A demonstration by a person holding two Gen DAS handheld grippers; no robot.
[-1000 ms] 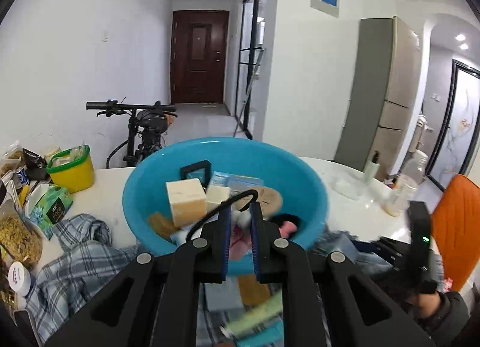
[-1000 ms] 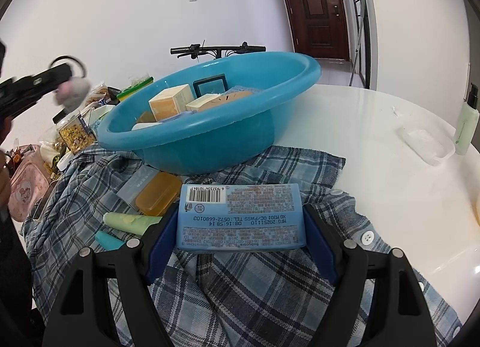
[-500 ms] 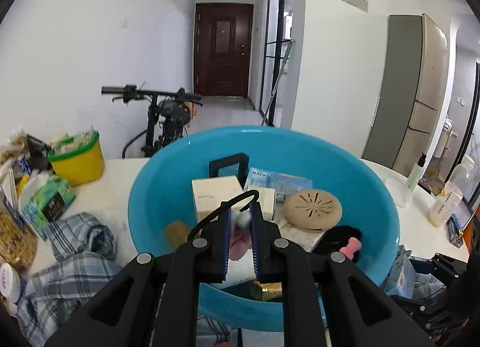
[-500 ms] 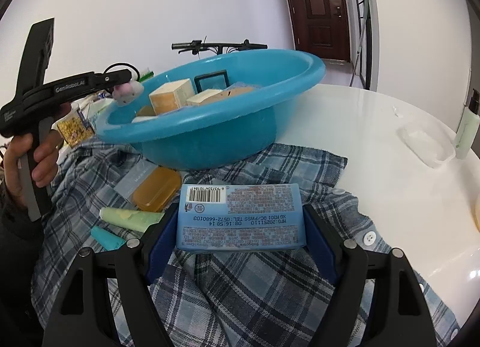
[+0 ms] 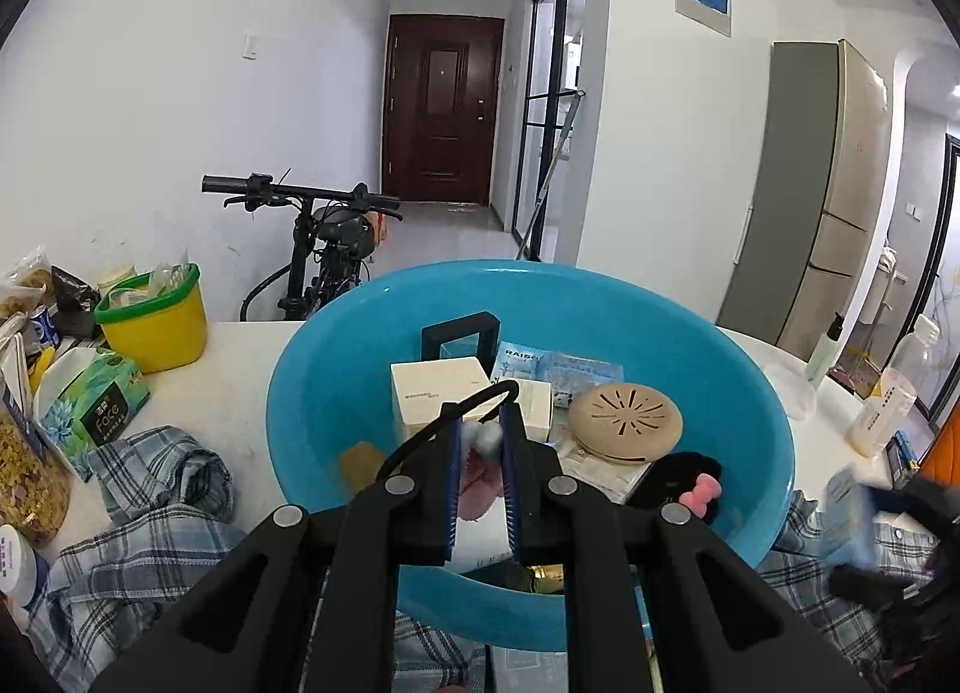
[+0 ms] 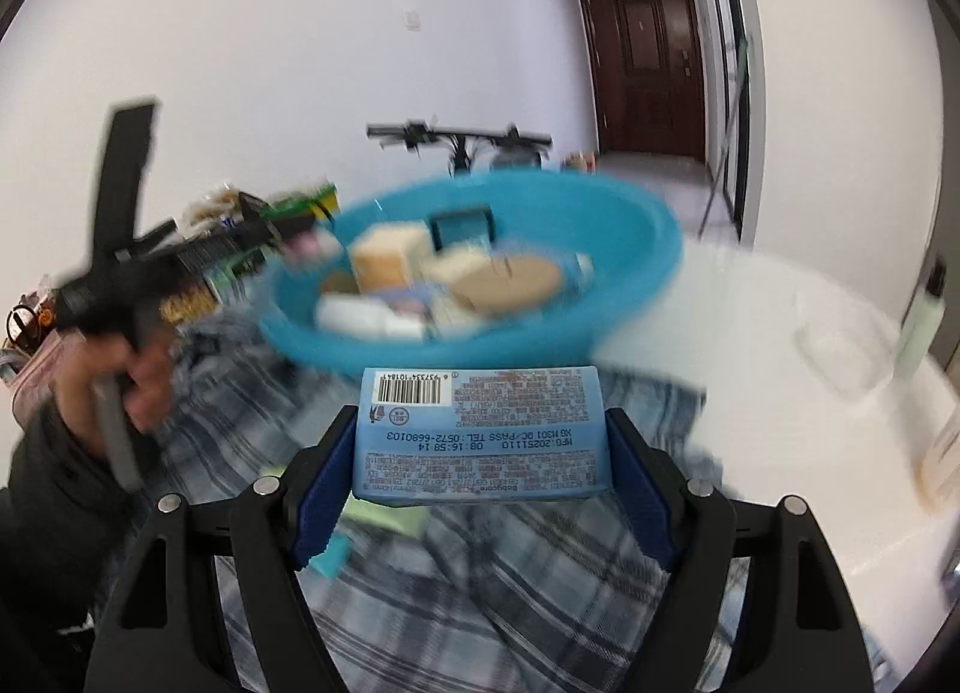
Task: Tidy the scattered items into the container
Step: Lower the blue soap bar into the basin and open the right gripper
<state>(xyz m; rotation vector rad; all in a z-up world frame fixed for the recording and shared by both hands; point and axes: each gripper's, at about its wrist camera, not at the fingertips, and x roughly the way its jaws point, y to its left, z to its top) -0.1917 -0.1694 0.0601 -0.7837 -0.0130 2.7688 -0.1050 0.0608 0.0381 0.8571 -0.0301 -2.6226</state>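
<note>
A blue plastic basin (image 5: 312, 393) stands on the table and holds several items: a cream box (image 5: 435, 393), a tan round disc (image 5: 624, 420), a black frame. My left gripper (image 5: 480, 435) is shut on a small pink and white fluffy thing with a black loop (image 5: 483, 444), held over the basin's near side. My right gripper (image 6: 480, 441) is shut on a light blue wipes pack (image 6: 480, 435), lifted above the plaid cloth (image 6: 480, 585) in front of the basin (image 6: 636, 219). The right wrist view is motion-blurred.
A yellow tub with green rim (image 5: 153, 315), a tissue pack (image 5: 96, 405) and snack bags stand left. Bottles (image 5: 885, 405) stand at the right edge. A green tube and a teal item lie on the cloth (image 6: 384, 513). A bicycle (image 5: 324, 237) leans behind the table.
My left gripper has moved forward over the basin with the fluffy thing. My right gripper has lifted the wipes pack off the cloth and swung toward the basin.
</note>
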